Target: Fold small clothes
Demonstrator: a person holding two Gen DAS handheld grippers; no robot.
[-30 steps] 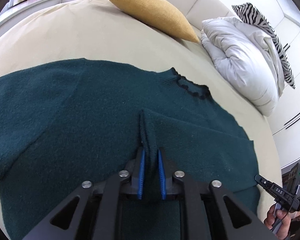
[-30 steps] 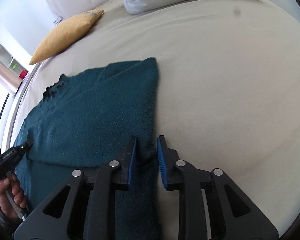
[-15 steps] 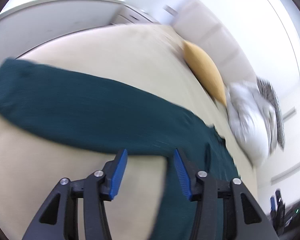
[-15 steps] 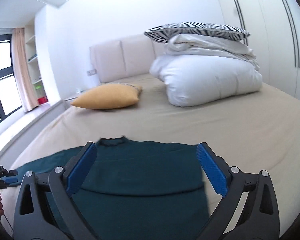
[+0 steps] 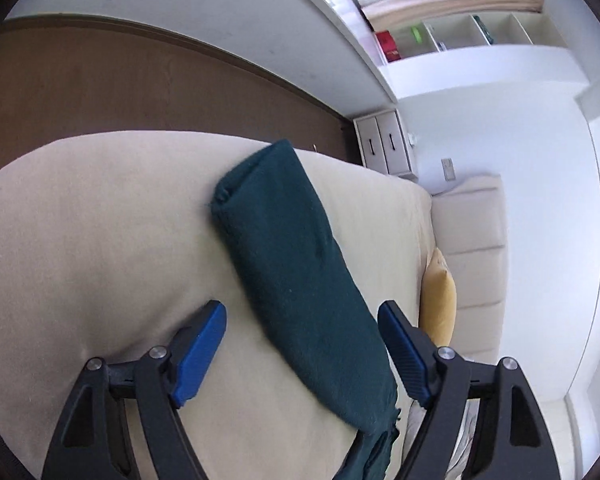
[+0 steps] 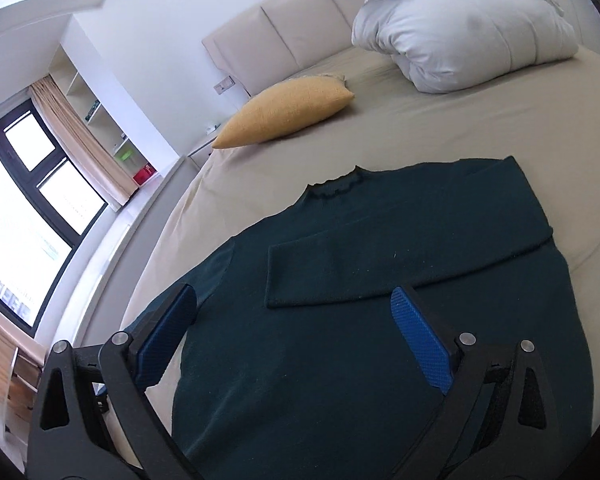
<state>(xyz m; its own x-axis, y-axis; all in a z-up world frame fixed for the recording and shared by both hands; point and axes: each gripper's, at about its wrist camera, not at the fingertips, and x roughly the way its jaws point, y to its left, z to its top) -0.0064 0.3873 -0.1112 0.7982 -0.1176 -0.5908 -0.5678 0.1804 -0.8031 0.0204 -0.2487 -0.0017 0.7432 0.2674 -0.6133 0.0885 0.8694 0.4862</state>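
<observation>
A dark teal sweater (image 6: pixel 380 360) lies flat on the beige bed (image 6: pixel 440 128), collar (image 6: pixel 336 186) toward the headboard. One sleeve (image 6: pixel 380 268) is folded across its chest. My right gripper (image 6: pixel 294 336) hovers above the sweater's body, wide apart and closing slightly, with its pads (image 6: pixel 420 340) pressing on nothing. In the left wrist view the other sleeve (image 5: pixel 292 248) stretches out over the bed toward its edge. My left gripper (image 5: pixel 302 344) straddles this sleeve, its jaws opening. The blue pads (image 5: pixel 202 348) stand clear of the cloth on both sides.
A yellow cushion (image 6: pixel 288 114) and a piled white duvet (image 6: pixel 460 36) lie near the padded headboard (image 6: pixel 280 28). Beyond the bed's left edge are brown floor (image 5: pixel 100 92), bedside drawers (image 5: pixel 384 144), wall shelves (image 5: pixel 460 36) and a window (image 6: pixel 32 200).
Both grippers let go of the sweater and opened. The left one swung away and rolled over to the outstretched sleeve. The right one lifted and pulled back above the sweater's body.
</observation>
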